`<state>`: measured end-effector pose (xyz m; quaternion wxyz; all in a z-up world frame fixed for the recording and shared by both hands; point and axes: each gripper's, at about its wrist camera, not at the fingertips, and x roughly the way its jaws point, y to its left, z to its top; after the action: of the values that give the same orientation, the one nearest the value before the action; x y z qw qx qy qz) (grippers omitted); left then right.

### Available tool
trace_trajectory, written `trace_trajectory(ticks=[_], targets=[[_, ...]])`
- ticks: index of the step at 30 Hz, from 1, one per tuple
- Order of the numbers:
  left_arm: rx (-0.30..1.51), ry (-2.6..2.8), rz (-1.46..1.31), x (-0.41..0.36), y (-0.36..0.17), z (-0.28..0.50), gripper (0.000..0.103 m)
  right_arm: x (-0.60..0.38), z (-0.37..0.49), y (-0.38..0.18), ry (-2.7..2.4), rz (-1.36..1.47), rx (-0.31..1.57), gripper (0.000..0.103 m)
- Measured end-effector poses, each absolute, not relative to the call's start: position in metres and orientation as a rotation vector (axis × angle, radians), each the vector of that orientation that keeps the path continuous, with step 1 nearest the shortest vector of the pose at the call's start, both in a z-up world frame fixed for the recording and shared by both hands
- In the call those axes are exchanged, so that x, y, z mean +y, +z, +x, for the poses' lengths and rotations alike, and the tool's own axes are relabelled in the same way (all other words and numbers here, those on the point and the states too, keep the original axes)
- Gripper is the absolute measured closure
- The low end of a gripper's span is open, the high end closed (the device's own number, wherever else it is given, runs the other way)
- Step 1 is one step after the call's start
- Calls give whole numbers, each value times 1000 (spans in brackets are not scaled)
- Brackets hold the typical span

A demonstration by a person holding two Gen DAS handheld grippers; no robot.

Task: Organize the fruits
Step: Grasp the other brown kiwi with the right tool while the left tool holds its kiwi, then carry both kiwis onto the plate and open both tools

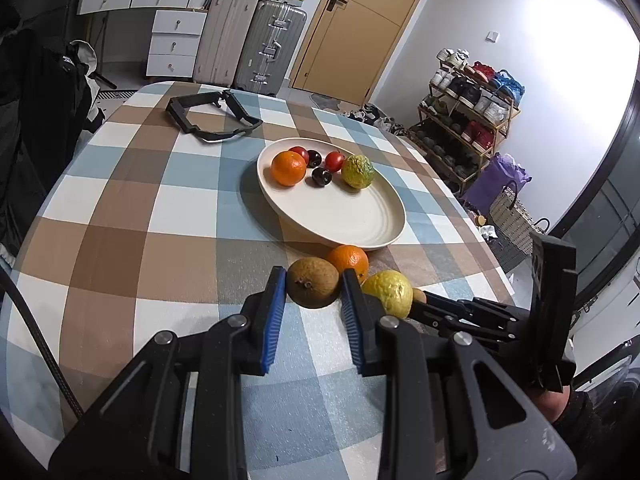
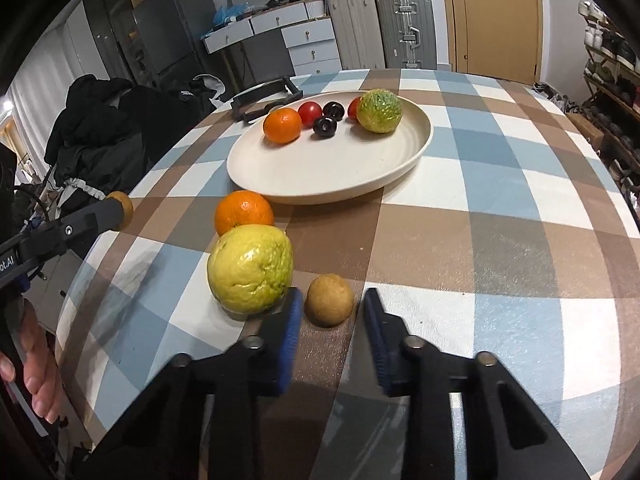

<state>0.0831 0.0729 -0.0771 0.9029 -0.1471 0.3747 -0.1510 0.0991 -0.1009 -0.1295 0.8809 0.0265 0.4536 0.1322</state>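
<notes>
Right, status:
Left tool [image 1: 312, 292]: clamped on the large brown fruit [image 1: 313, 282], lower centre of the left wrist view.
Right tool [image 2: 330, 308]: closed around the small brown fruit [image 2: 329, 300] on the counter [image 2: 500, 220], lower centre. Contact at the right-hand pad is blurred, so the grip looks marginal.
Risk 1: a round fruit could squirt out of the pads on lift and roll off the counter edge.
Risk 2: the right tool's left finger is just beside the yellow fruit [image 2: 250, 268]; a nudge would roll it into the orange [image 2: 244, 214].
Risk 3: the tools are near each other and could clash heading for the plate [image 2: 320, 176].
Pose: both tools pitched down, aimed at the plate in the upper centre.
</notes>
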Motion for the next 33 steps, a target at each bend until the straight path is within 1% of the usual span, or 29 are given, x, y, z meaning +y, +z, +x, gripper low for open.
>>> trace_trajectory(ticks=[10,17,27,33], targets=[[779,-321,-264,60,-70,107,78,-119,97,-123,288,146,904,79],[774,-354,-228,36,-58,137,78,-130,104,-103,309,167,857,79],[803,-409,-172,-8,-53,201,78,-141,144,-52,336,143,776,79],[835,-419,-150,-25,-60,239,78,-143,180,-34,350,108,755,79]])
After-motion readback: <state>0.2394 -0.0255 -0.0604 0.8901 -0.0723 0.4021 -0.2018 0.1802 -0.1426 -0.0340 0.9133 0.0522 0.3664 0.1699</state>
